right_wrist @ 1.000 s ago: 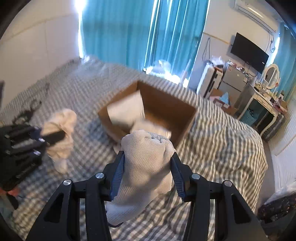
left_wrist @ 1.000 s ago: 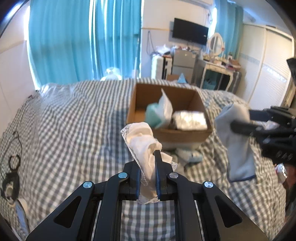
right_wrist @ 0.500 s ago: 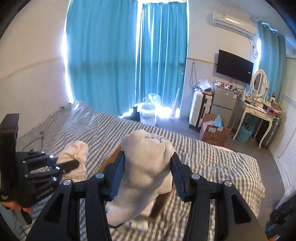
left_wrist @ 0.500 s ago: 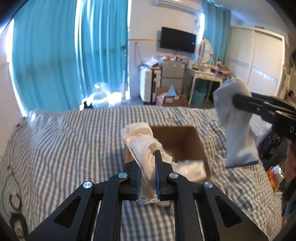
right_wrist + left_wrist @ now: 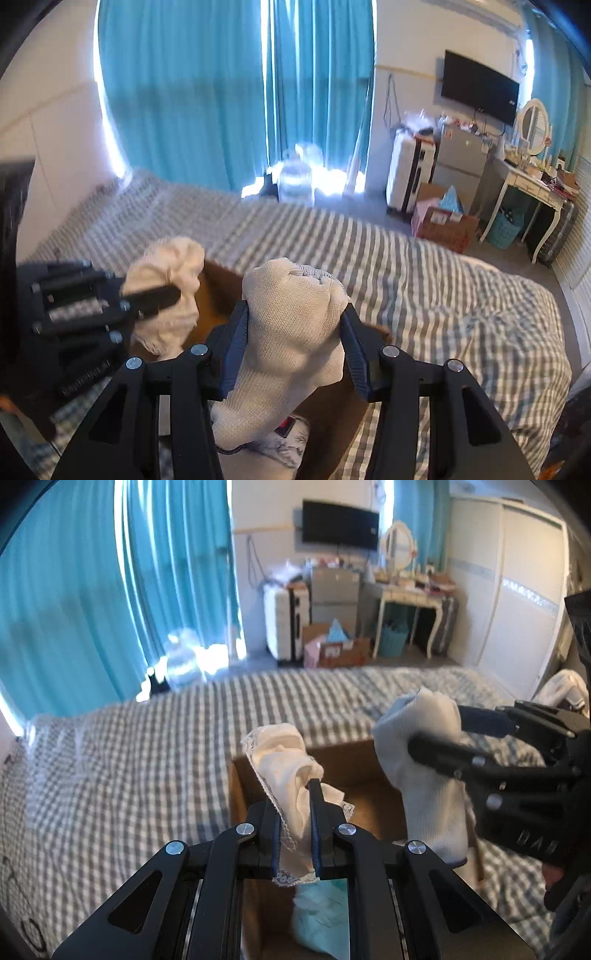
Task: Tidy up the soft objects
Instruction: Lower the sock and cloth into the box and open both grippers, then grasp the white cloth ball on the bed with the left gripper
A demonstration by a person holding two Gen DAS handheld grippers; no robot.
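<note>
My left gripper (image 5: 293,794) is shut on a cream lace-trimmed cloth (image 5: 284,764) and holds it above the open cardboard box (image 5: 236,790) on the bed. My right gripper (image 5: 295,314) is shut on a white knitted sock (image 5: 291,332), also over the box (image 5: 214,291). In the left wrist view the right gripper (image 5: 436,734) holds the sock (image 5: 424,775) to the right. In the right wrist view the left gripper (image 5: 170,288) holds the cloth (image 5: 166,295) to the left. A pale teal soft item (image 5: 321,915) lies in the box.
The box sits on a grey checked bedspread (image 5: 129,760). Beyond the bed are teal curtains (image 5: 110,590), a white suitcase (image 5: 280,624), a floor box (image 5: 336,646), a white dressing table (image 5: 406,594) and a wardrobe (image 5: 517,602).
Both grippers have moved forward and down over the box and come closer together, each still holding its cloth. The box has slid lower in both views.
</note>
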